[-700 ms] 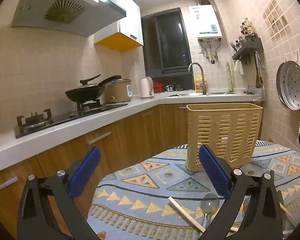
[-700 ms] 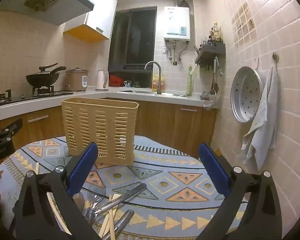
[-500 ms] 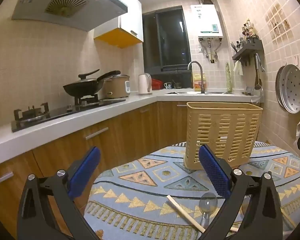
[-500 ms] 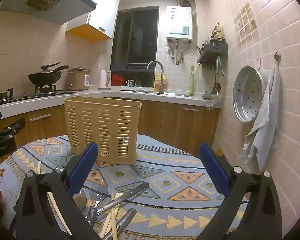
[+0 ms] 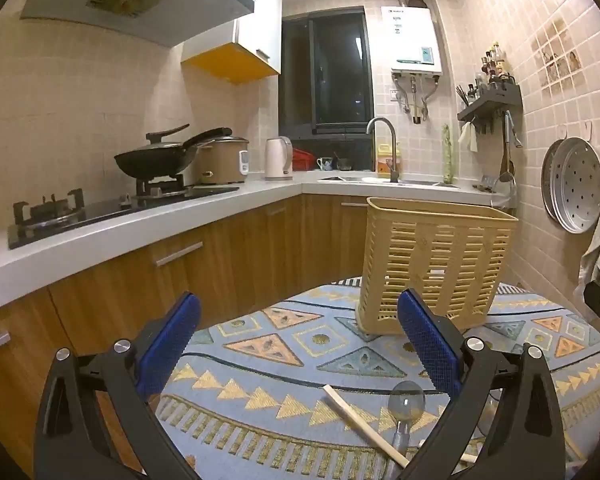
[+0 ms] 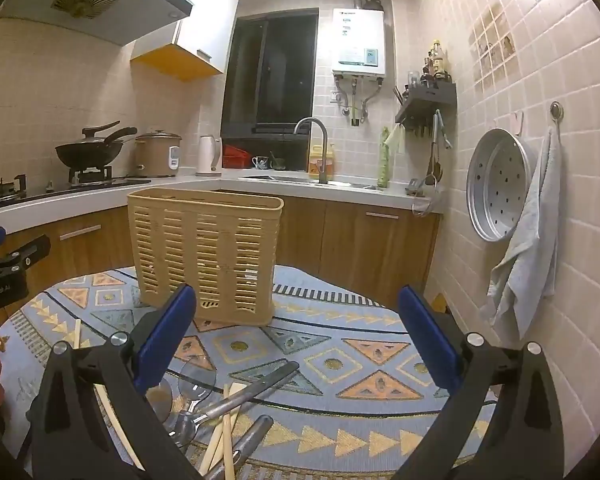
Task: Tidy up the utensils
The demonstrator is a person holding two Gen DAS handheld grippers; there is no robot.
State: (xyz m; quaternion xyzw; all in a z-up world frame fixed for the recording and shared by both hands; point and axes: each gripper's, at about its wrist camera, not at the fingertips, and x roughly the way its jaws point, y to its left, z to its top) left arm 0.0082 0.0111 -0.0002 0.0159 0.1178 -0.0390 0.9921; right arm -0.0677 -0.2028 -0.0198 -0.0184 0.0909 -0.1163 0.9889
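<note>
We see a tan slotted basket (image 6: 206,256) standing up on the round table with the patterned cloth (image 6: 360,332). Behind it run the wood cabinets (image 5: 236,256) and a sink (image 5: 384,179). On the wall hang a steamer tray (image 6: 498,186) and a towel (image 6: 528,248). The spoons, knives and chopsticks (image 6: 220,412) lie in a heap near the table's front edge, under our right gripper (image 6: 296,340). Its blue fingers are wide apart and hold nothing. Our left gripper (image 5: 298,344) is wide apart too, above one chopstick (image 5: 364,424) and a spoon (image 5: 406,404).
</note>
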